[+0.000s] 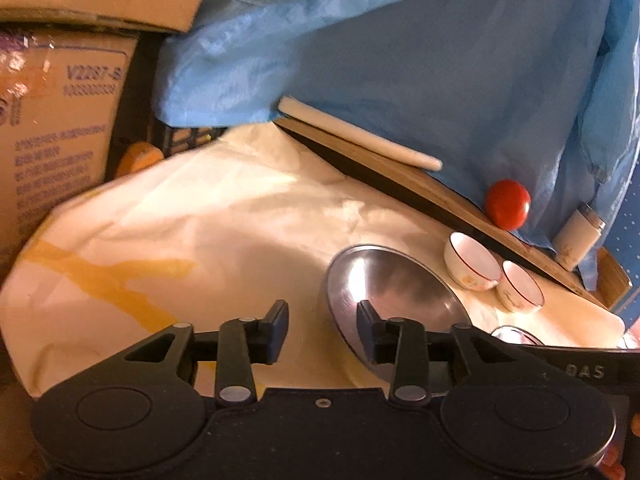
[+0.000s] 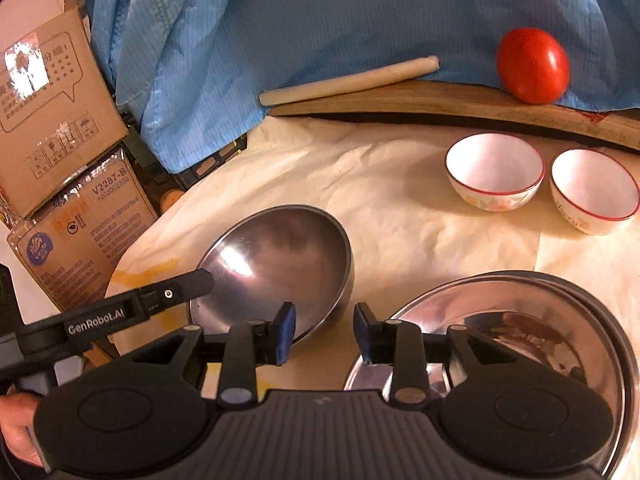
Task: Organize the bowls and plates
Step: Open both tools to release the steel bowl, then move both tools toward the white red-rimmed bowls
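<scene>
A steel bowl (image 2: 276,268) lies tilted on the cream table cover; it also shows in the left wrist view (image 1: 396,292). My left gripper (image 1: 322,320) is open, its right finger inside the bowl's rim and its left finger outside; it appears from the side in the right wrist view (image 2: 176,292). My right gripper (image 2: 325,326) is open and empty, between the steel bowl and stacked steel plates (image 2: 532,320). Two white bowls with red rims (image 2: 495,178) (image 2: 594,190) stand behind; both show in the left wrist view (image 1: 472,266) (image 1: 520,290).
A wooden board (image 2: 460,100) at the back carries a red tomato (image 2: 534,65) and a white stick (image 2: 348,80), under blue cloth (image 2: 320,12). Cardboard boxes (image 2: 60,120) stand left of the table. A white bottle (image 1: 576,240) stands at the far right.
</scene>
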Demonstrator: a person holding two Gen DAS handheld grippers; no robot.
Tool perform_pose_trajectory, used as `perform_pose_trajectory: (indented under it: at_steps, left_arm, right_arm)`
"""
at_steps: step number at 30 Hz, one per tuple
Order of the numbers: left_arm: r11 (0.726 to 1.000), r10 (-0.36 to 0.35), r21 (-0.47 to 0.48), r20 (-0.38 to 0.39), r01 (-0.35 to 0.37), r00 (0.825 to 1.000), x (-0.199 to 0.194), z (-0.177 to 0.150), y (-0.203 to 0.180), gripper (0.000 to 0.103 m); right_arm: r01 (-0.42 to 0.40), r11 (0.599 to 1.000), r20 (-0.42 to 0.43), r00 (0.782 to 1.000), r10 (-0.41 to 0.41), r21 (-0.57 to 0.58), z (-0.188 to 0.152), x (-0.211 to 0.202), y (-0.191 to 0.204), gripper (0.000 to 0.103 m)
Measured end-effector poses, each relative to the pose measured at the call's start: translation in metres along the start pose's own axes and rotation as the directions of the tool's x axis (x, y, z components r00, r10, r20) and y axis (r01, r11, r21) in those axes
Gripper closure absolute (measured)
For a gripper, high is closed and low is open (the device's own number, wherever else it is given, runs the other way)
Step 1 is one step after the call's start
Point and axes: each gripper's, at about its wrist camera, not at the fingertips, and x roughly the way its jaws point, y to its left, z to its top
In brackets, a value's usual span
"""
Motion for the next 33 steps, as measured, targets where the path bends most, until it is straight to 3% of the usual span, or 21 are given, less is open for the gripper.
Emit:
perform_pose_trajectory:
  at_steps: [5, 9, 14, 23, 30, 33]
  left_arm:
    - [1.000, 0.014, -0.011, 0.049, -0.014, 0.999, -0.007, 0.009, -0.003, 0.041]
    - [1.000, 0.010, -0.007, 0.075, -0.010, 0.997, -0.009, 0.019, -0.013, 0.020]
    - [1.000, -0.008, -0.008, 0.087, 0.009, 0.996, -0.003, 0.033, -0.029, 0.006]
    - [0.998, -0.044, 0.054, 0.052, 0.041, 0.998, 0.032, 0.055, -0.071, 0.001]
    - [0.993, -0.058, 0.103, -0.061, 0.064, 0.996, 0.080, 0.071, -0.090, 0.001]
    - [0.991, -0.046, 0.118, -0.123, 0.060, 0.991, 0.106, 0.078, -0.092, 0.001]
  right_arm:
    - [-0.009, 1.000, 0.076, 0.997, 0.008, 0.014, 0.005, -0.019, -0.009, 0.040]
    - [0.015, 0.999, 0.136, 0.991, -0.020, 0.041, 0.012, -0.034, -0.024, 0.028]
    - [0.028, 0.994, 0.193, 0.980, -0.048, 0.104, 0.019, -0.049, -0.050, 0.012]
    - [-0.076, 0.957, 0.251, 0.968, 0.004, 0.279, 0.033, -0.046, -0.111, 0.004]
    - [-0.173, 0.921, 0.257, 0.963, 0.084, 0.348, 0.036, -0.024, -0.142, 0.000]
    - [-0.178, 0.914, 0.247, 0.965, 0.089, 0.366, 0.038, -0.013, -0.149, 0.000]
